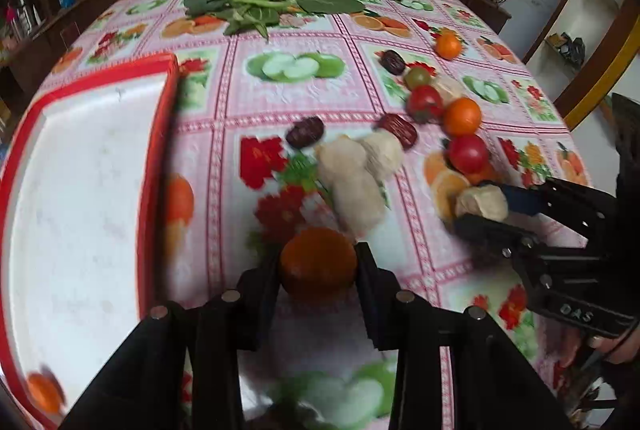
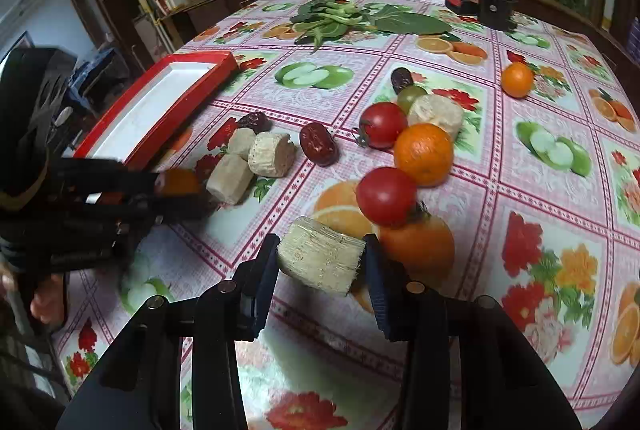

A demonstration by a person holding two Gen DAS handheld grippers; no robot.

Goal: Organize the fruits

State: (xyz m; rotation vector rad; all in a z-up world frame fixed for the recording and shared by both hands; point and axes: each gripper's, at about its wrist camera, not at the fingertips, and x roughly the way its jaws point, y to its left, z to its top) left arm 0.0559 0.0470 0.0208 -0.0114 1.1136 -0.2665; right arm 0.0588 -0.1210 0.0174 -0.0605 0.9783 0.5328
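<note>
Nearest me, my left gripper [image 1: 318, 272] is clamped on a small orange [image 1: 318, 264], pads on opposite flanks at its widest girth; it sits low over the tablecloth [image 1: 288, 98], just right of the red-rimmed white tray [image 1: 158, 158]. I judge the fruit light, firm, with a slightly slick pebbled rind, so a hold across the middle should keep it from squirting out. My right gripper [image 2: 322, 258] is closed on a pale fibrous cylinder, likely a peeled sugarcane piece [image 2: 320, 256], pads on its two cut ends. It looks stiff, dry-stringy, rough enough to grip well, and not fragile. Just beyond lie three more cane chunks [image 2: 256, 156] in a loose cluster, matte and cream-coloured. Beside them are wrinkled dark-red jujubes [image 2: 319, 143], leathery and small. To the right sit glossy red tomatoes [image 2: 386, 196], thin-skinned and soft, so they need a gentle squeeze; among them is a round orange [image 2: 424, 154], touching or nearly touching the tomatoes. Another orange [image 2: 517, 80] sits well apart. Farthest off, limp leafy greens [image 2: 340, 16] lie flat near the table's back edge.
</note>
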